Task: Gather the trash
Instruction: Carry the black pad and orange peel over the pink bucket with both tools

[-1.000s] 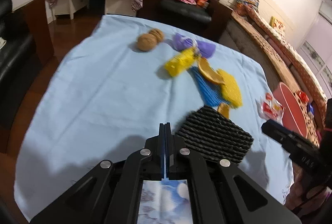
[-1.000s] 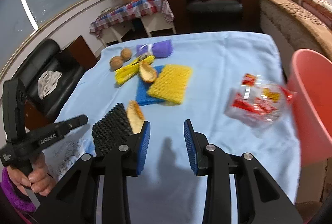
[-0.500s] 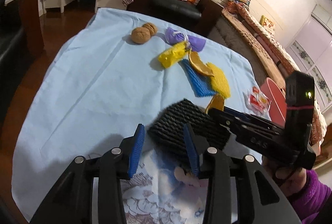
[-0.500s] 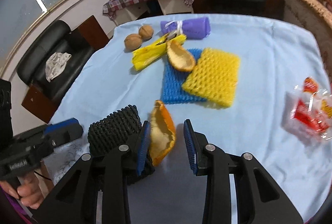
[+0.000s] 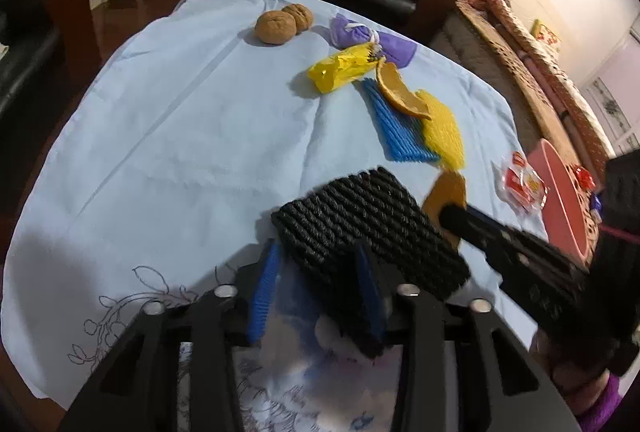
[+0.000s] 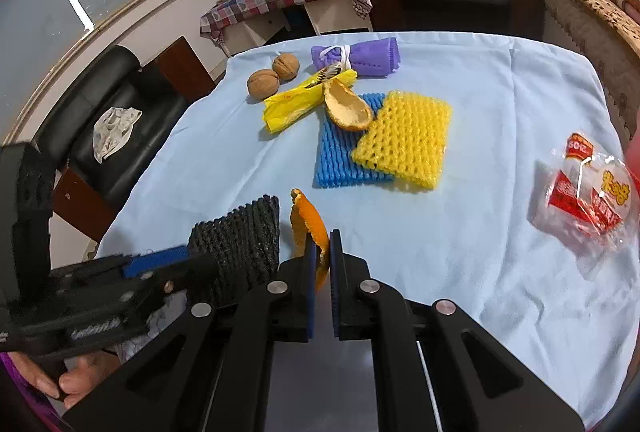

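Observation:
My right gripper (image 6: 322, 244) is shut on an orange peel (image 6: 306, 222) near the table's front; the peel also shows in the left wrist view (image 5: 448, 191). My left gripper (image 5: 318, 260) is open, its jaws either side of the near corner of a black foam net (image 5: 368, 228), which also shows in the right wrist view (image 6: 240, 236). Farther off lie a second orange peel (image 6: 346, 105), a yellow foam net (image 6: 404, 139), a blue foam net (image 6: 336, 155), a yellow wrapper (image 6: 300, 99) and a red and clear snack bag (image 6: 588, 195).
Two walnuts (image 6: 272, 75) and a purple foam roll (image 6: 360, 57) lie at the table's far side. A pink bin (image 5: 560, 203) stands past the right table edge. The table has a light blue cloth (image 6: 500, 103). Black armchairs stand around it.
My right gripper has closed on the near orange peel and lifted it upright. My left gripper has moved forward, its open jaws now around the black net's corner.

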A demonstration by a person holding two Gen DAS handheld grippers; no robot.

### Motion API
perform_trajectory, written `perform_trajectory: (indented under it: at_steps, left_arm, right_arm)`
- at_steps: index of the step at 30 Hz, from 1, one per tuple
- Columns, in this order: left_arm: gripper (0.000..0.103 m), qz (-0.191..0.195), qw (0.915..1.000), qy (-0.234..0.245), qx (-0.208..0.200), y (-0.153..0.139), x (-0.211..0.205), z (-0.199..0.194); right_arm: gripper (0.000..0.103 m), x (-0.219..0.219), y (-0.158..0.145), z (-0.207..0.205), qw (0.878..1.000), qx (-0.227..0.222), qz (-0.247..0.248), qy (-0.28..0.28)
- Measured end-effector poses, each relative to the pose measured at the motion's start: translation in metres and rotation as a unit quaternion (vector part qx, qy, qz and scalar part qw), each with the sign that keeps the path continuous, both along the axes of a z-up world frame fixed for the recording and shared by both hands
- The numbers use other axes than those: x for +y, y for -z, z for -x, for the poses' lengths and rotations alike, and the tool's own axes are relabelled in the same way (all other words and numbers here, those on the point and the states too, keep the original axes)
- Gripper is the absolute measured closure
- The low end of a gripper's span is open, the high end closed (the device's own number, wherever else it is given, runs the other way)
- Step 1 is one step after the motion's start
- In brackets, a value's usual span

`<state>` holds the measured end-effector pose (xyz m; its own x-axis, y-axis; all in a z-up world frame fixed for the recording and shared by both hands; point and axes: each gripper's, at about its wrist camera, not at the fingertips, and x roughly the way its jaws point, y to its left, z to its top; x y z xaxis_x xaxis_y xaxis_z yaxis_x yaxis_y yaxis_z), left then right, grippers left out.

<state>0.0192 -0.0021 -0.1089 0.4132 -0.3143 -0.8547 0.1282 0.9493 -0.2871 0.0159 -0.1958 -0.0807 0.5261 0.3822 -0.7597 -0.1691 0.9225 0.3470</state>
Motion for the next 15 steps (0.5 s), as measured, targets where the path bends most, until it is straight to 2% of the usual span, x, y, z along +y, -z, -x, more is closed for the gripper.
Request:
perform_trajectory:
  at_steps: [2, 6, 15]
  left_arm:
    - [0.093, 0.002, 1.0, -0.001, 0.0, -0.001, -0.003, -0.001]
    - [0.094, -0.01, 0.9997, 0.002, -0.024, -0.013, -0.009, 0.0]
    - [0.094, -0.043, 0.9936, 0.038, -0.097, -0.057, -0.045, -0.001]
  right_arm:
    - [0.096, -0.002, 0.002, 0.003, 1.0, 0.005, -0.001, -0.001]
    - [0.096, -0.011, 0.0, 0.009, 1.0, -0.003, -0.002, 0.007]
    - [0.097, -0.066, -0.022, 0.023, 0.996, -0.044, 0.005, 0.084]
